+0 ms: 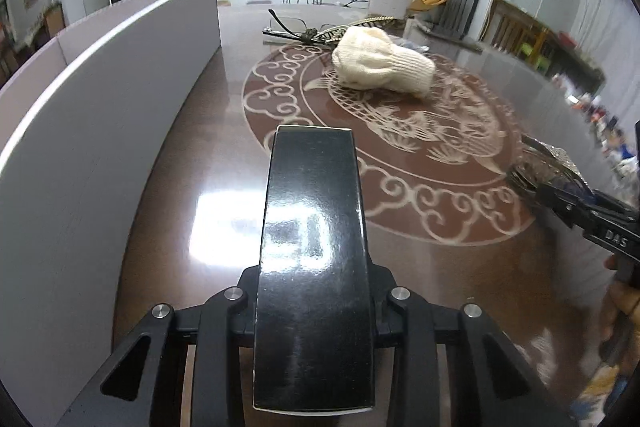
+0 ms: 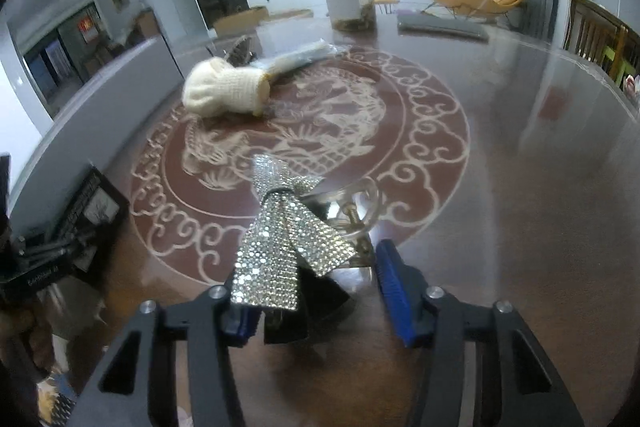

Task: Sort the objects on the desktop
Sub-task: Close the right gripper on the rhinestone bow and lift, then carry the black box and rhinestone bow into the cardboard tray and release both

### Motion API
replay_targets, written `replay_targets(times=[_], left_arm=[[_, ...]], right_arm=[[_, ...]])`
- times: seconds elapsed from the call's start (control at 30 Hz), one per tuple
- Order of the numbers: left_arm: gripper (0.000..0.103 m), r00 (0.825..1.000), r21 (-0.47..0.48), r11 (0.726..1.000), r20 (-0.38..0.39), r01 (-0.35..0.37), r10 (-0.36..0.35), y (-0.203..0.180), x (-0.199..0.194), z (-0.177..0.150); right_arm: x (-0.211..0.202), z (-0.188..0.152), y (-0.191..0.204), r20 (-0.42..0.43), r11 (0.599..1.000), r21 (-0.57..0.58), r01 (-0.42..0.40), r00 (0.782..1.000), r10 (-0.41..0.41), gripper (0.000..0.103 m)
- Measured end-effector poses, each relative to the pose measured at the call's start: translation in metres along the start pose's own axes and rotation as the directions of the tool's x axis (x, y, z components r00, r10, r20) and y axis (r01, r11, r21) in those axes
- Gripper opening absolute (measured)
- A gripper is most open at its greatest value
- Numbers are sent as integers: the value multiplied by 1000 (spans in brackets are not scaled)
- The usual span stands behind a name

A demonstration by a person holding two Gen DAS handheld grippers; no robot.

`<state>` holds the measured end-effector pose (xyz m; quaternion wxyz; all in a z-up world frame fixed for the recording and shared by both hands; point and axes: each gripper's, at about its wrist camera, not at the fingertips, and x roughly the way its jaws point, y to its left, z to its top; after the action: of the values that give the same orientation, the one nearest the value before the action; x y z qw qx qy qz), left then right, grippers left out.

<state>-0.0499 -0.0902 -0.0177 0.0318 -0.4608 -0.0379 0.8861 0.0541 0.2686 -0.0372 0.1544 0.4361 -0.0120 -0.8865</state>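
Near the desk's (image 2: pixel 520 147) front edge, the left gripper (image 1: pixel 314 291) clamps a black box (image 1: pixel 312 247); the right gripper's (image 2: pixel 316 291) jaws seem loosely closed around the sequin bow clip (image 2: pixel 280 239), which could slip free.

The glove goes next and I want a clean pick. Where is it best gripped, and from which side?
Probably the ribbed cuff: it is the glove's narrow, firm end and points toward the open table, clear of the glasses behind. Come from above, jaws across the cuff.
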Motion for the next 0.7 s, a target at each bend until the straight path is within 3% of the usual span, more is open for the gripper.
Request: replay_targets(times=[0.23, 0.47, 0.6, 0.7], left_arm=[[34, 996, -41, 996, 32, 81, -79, -1, -44, -28], [34, 978, -72, 984, 144, 162, -151, 16, -119, -10], [34, 975, -89, 990, 205, 111, -91, 63, -166, 5], [34, 981, -130, 991, 194, 8, 18, 126, -186, 20]], right_arm=[[-34, -10, 10, 12, 999, -13, -47, 999, 47, 52], [-53, 25, 64, 49, 989, -78, -124, 991, 128, 52], [-66, 53, 132, 62, 959, -184, -214, 972, 228, 53], [-71, 66, 207, 32, 903, -293, -314, 941, 338, 53]])
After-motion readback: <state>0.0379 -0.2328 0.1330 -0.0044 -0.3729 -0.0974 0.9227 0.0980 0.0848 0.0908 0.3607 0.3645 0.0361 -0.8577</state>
